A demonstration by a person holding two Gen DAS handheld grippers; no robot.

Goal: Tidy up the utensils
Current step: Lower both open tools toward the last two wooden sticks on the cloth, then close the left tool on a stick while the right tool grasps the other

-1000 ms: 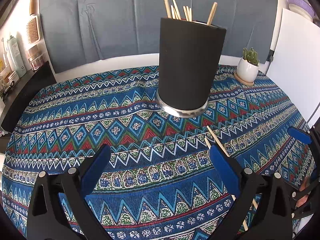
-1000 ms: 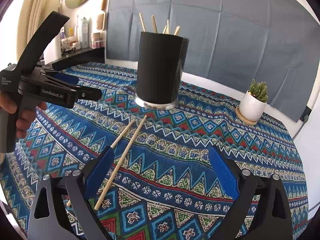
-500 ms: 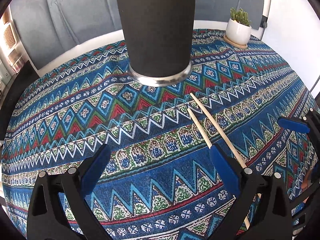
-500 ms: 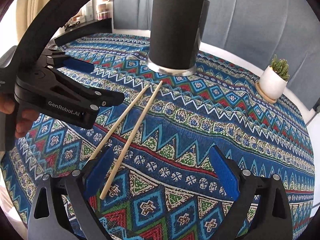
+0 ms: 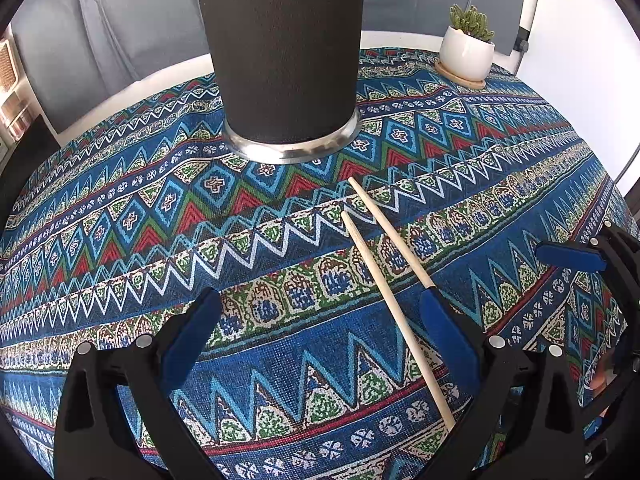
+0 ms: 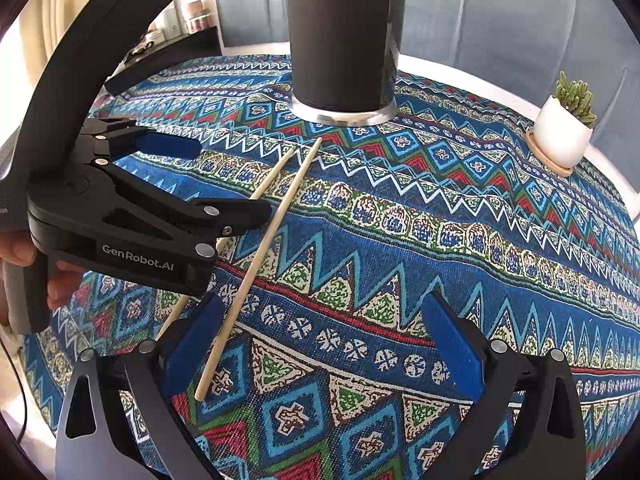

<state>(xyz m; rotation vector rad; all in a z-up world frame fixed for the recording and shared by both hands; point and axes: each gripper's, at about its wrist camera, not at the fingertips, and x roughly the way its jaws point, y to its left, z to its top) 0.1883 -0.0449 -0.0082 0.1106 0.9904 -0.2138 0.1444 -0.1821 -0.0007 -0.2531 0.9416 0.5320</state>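
Patterned cloth [image 5: 120,240] — chopsticks [image 5: 400,304] btwn spread left gripper [image 5: 320,340] fingers.

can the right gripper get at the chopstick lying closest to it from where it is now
Probably yes. The right gripper is open, and the nearer chopstick lies bare on the tablecloth, passing its left finger. The left gripper hovers beside it, over the other chopstick.

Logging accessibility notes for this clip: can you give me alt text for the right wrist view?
Two wooden chopsticks lie loose on a blue patterned tablecloth, pointing toward a black holder behind them. The right gripper is open in the foreground; the left gripper, hand-held, is open over the chopsticks. A small potted cactus stands far right.
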